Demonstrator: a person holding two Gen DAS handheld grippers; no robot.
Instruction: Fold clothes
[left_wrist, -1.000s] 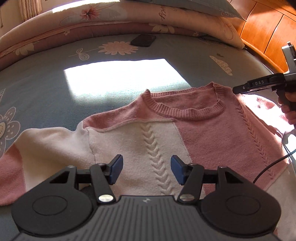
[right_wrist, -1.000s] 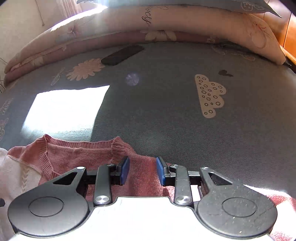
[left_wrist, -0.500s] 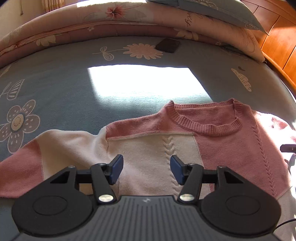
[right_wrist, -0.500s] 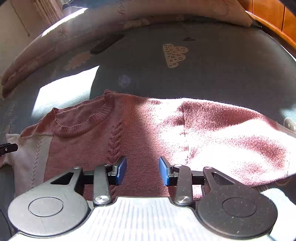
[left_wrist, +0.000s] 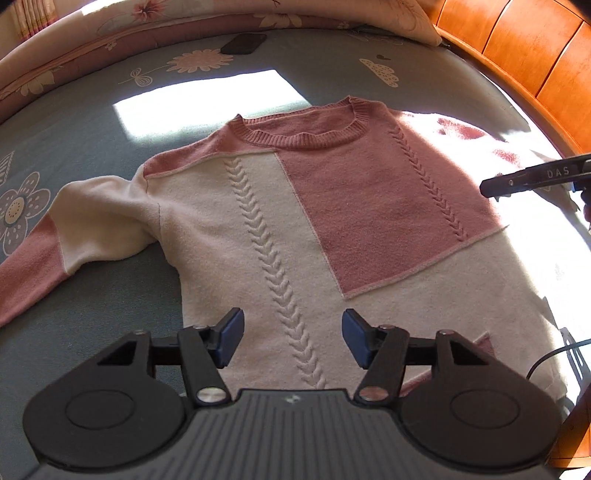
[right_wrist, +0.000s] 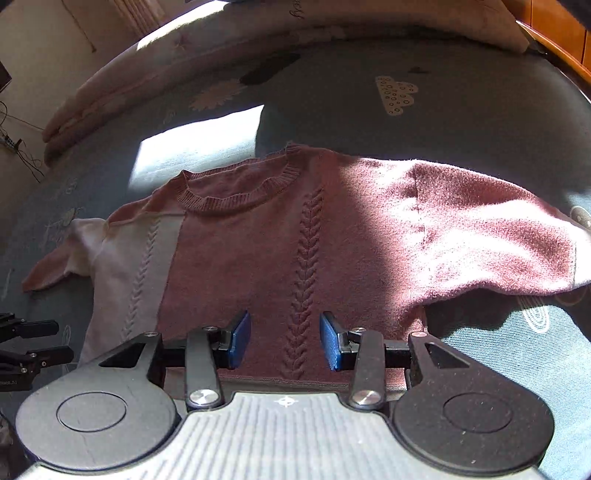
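Sweater (left_wrist: 295, 206) in pink and cream lies spread flat, front up, on the bed (left_wrist: 110, 140) before you, its ribbed collar toward the pillows and both sleeves out to the sides. Your left gripper (left_wrist: 291, 338) hangs over the cream lower half beside the cable-knit column, its jaws apart with nothing pinched between the blue pads. Your right gripper (right_wrist: 284, 339) hangs over the pink panel near the hem, straddling the other cable column; its jaws are opening, only flat knit shows in the gap, and the pads are not pressing on it. Sunlight crosses the right sleeve (right_wrist: 498, 240) and a patch of the blue flowered sheet. A dark phone (left_wrist: 243, 43) lies near the folded quilt (left_wrist: 110, 22), well apart from the sweater.
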